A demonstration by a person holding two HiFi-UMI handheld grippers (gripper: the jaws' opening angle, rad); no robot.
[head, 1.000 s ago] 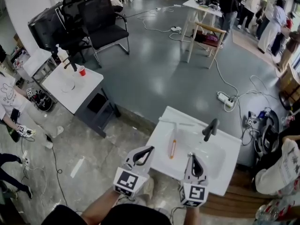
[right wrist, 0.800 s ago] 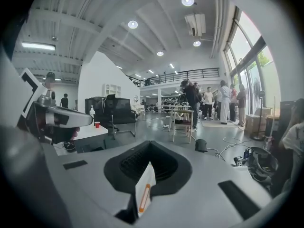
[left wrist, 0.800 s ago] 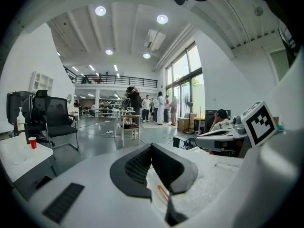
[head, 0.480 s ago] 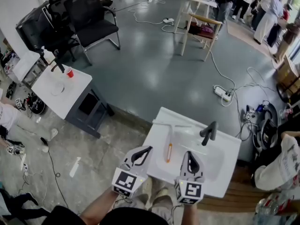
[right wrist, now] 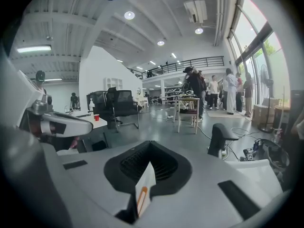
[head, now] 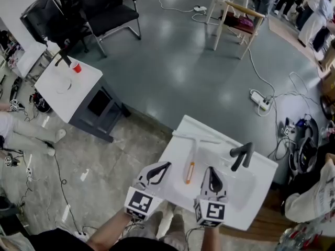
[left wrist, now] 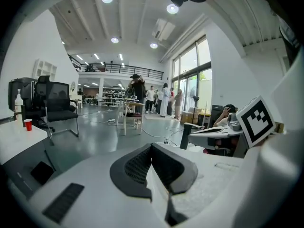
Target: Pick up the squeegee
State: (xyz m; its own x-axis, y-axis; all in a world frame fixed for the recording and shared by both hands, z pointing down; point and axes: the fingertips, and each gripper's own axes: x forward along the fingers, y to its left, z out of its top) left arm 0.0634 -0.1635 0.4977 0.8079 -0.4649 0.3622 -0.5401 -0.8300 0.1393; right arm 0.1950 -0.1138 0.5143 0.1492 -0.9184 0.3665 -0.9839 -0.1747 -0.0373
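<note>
White T-shaped squeegee (head: 192,153), seemingly orange-gripped, flat on sink (head: 260,190)

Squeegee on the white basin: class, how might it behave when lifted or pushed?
The squeegee looks slim and plastic, so probably light and stiff. Lying flat with its T-shaped head, it would likely slide, not roll, on the smooth basin.

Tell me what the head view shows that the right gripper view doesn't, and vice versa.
Head view only: the whole squeegee, blade to orange handle, lying on the white sink top, and the marker cubes on the left hand-held gripper and right hand-held gripper. Right gripper view only: ceiling lights, a balcony railing and tall windows. Both: the black faucet, the red cup on a small white table, and black chairs.
</note>
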